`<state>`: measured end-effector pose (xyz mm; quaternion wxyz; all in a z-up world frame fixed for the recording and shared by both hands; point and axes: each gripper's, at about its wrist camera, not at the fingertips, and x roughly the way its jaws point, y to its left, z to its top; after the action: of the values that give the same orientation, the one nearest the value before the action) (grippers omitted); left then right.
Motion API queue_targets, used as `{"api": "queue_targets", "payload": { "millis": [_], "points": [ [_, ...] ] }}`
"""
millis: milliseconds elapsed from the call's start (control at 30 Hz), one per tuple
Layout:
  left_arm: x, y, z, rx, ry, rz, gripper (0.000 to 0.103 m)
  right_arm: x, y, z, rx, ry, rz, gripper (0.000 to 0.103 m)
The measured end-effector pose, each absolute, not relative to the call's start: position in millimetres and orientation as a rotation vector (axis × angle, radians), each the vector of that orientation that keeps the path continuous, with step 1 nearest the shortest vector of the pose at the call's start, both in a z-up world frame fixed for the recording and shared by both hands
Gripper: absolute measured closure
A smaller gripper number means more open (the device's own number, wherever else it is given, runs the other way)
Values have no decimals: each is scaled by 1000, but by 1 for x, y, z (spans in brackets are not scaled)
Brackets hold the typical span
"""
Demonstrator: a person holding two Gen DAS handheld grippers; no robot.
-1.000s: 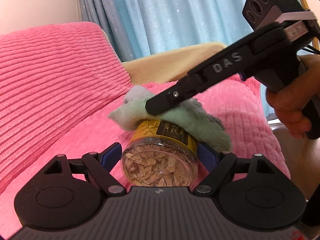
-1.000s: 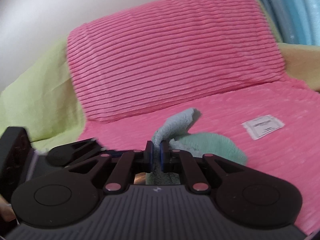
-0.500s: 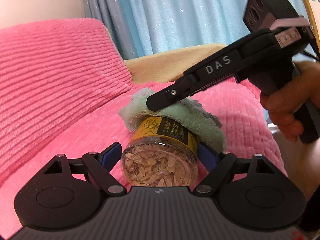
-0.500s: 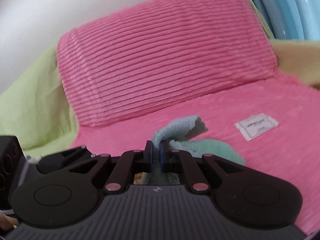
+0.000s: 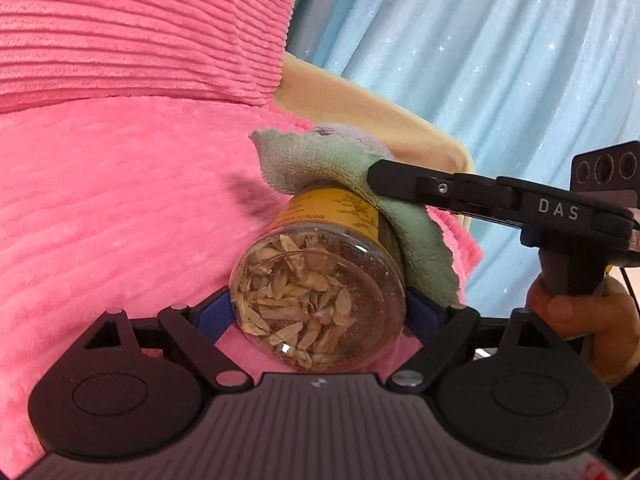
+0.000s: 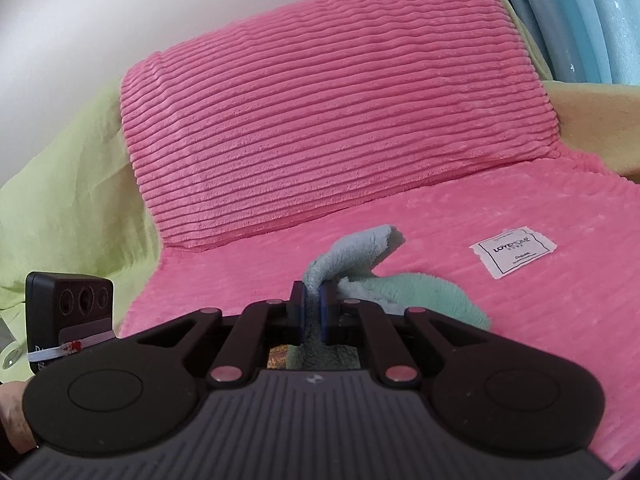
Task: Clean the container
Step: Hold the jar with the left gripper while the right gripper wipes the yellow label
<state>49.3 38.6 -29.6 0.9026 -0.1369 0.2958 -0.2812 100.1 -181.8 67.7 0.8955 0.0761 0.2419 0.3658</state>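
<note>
A clear jar [image 5: 320, 296] with a yellow label, full of pale dried flakes, lies sideways between the blue pads of my left gripper [image 5: 320, 316], which is shut on it. A green cloth [image 5: 344, 176] drapes over the jar's far end and right side. My right gripper [image 5: 384, 178] reaches in from the right and presses the cloth against the jar. In the right wrist view, my right gripper [image 6: 313, 300] is shut on a fold of the cloth [image 6: 352, 252], and a sliver of the jar's label [image 6: 278, 357] shows below the fingers.
Pink ribbed cushions [image 6: 328, 92] cover the sofa seat and back, with a white label [image 6: 512, 251] on the seat. A lime-green throw [image 6: 68, 200] lies at the left. Blue curtains [image 5: 480, 40] hang behind. A hand [image 5: 580, 312] holds the right gripper's handle.
The jar has tipped and turned in my left gripper's view, its base now facing the camera more. My right gripper with the cloth has swung lower to the jar's right side.
</note>
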Motion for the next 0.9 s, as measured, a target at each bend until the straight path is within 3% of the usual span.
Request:
{"api": "queue_targets", "payload": {
  "millis": [600, 900],
  "points": [
    [52, 43, -21, -295, 581, -590, 15, 98, -186, 68, 168, 505, 753, 98],
    [12, -14, -9, 376, 408, -492, 15, 100, -189, 68, 149, 489, 712, 98]
  ]
}}
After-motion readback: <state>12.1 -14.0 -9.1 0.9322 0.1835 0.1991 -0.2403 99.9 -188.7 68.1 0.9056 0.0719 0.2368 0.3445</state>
